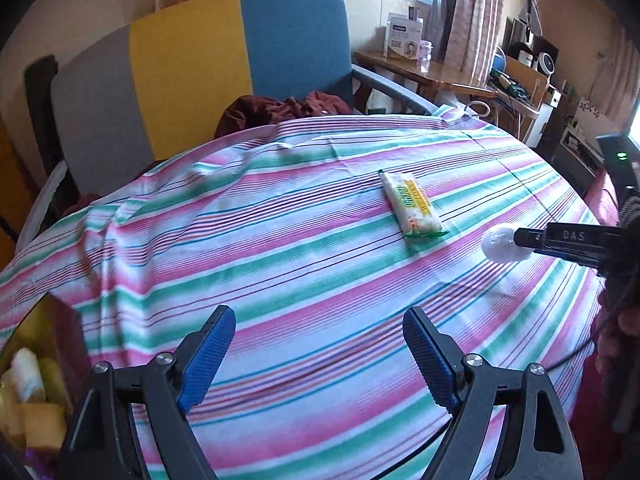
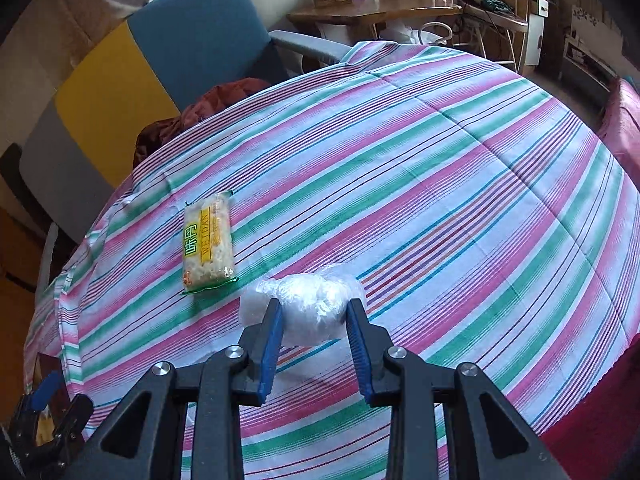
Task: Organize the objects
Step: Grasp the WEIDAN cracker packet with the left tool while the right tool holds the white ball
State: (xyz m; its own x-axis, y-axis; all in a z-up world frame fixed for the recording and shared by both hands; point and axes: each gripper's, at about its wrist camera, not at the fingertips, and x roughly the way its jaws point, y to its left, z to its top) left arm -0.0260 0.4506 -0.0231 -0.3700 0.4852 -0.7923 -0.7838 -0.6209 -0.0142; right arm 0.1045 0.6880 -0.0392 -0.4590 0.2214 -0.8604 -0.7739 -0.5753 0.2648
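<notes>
White wrapped bundle clamped in right tool, contents unclear; left tool agape

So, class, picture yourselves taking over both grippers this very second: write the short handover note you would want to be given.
Right gripper: shut on the white plastic-wrapped ball, which looks lifted just above the striped cloth.
Left gripper: open, holding nothing, over the near part of the cloth.
Snack packet: lying flat on the cloth, left of the ball, not touched.
Box of packets: off the cloth's near left edge, already holding several wrapped items.
Done: ball gripped.
Left: probably carry the ball to the box, then fetch the snack packet; the left gripper is free for it.
</notes>
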